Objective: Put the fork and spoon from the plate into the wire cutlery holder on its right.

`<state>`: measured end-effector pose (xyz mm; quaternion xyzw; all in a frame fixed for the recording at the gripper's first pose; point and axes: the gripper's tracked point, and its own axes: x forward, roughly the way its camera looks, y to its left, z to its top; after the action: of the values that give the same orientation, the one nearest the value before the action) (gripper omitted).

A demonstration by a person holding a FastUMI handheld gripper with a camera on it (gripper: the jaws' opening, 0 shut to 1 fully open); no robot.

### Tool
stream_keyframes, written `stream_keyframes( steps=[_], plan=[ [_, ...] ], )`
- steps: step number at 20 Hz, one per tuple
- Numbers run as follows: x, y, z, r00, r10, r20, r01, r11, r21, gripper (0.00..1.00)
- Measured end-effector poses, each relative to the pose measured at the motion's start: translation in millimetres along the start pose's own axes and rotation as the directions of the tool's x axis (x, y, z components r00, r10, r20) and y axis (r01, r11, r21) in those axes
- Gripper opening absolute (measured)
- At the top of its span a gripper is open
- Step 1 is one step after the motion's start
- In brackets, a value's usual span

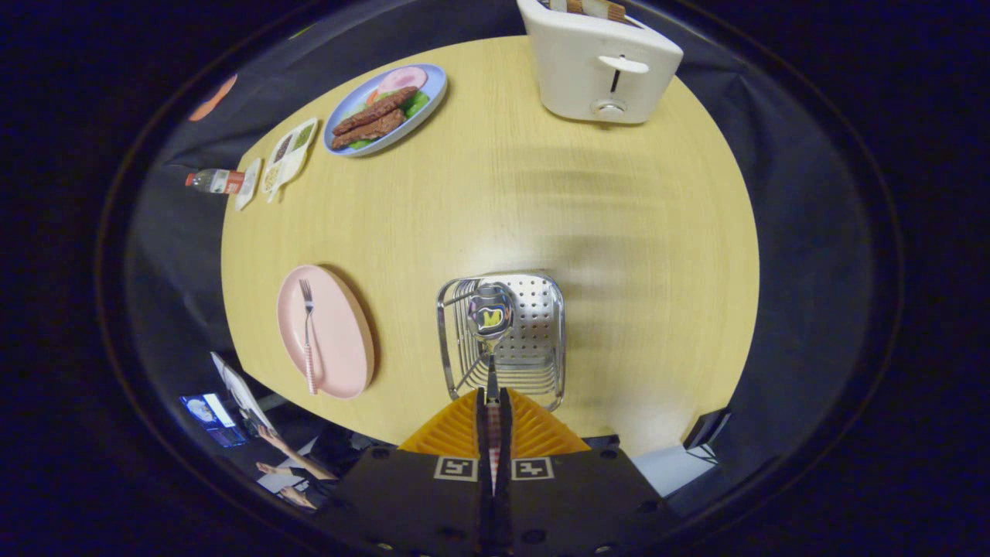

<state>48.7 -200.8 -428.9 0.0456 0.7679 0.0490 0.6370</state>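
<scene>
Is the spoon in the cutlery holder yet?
Not released: the tool is shut on the spoon, its bowl hanging above the holder.

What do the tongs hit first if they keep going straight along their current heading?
Likely the wire cutlery holder. The tongs are shut on the spoon, whose bowl hangs over the holder's perforated base, so the spoon would touch first. Height above it is unclear.

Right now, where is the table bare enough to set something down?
Bare wood lies between the toaster, food plate and wire holder. It is crowded at the holder, where the gripper has jaws shut on the spoon, and the pink plate.
</scene>
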Motion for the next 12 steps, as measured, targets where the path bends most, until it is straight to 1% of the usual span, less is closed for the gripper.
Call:
stream_keyframes(
  steps=[2,3,6,7,9,10,11,12],
  plan=[
    [-1.3,0.3,-0.5,1.0,-0.006,-0.008,0.006,1.0,-0.004,0.01],
    [0.2,0.2,-1.8,1.0,-0.004,-0.006,0.004,1.0,-0.006,0.03],
    [-3.3,-2.9,-0.8,1.0,-0.014,0.014,0.014,1.0,-0.001,0.04],
    [-2.7,-3.0,-1.2,1.0,-0.014,0.021,0.014,1.0,0.005,0.07],
    [-5.9,-4.6,-0.9,0.999,-0.015,0.034,0.014,0.999,0.03,0.09],
    [-7.3,-3.8,-1.5,0.999,-0.009,0.042,0.007,0.999,0.045,0.11],
    [-8.2,-3.6,-2.6,0.998,-0.012,0.055,0.009,0.999,0.053,0.15],
    [-11.3,-2.4,-1.0,0.997,-0.01,0.075,0.005,0.998,0.061,0.22]
  ],
)
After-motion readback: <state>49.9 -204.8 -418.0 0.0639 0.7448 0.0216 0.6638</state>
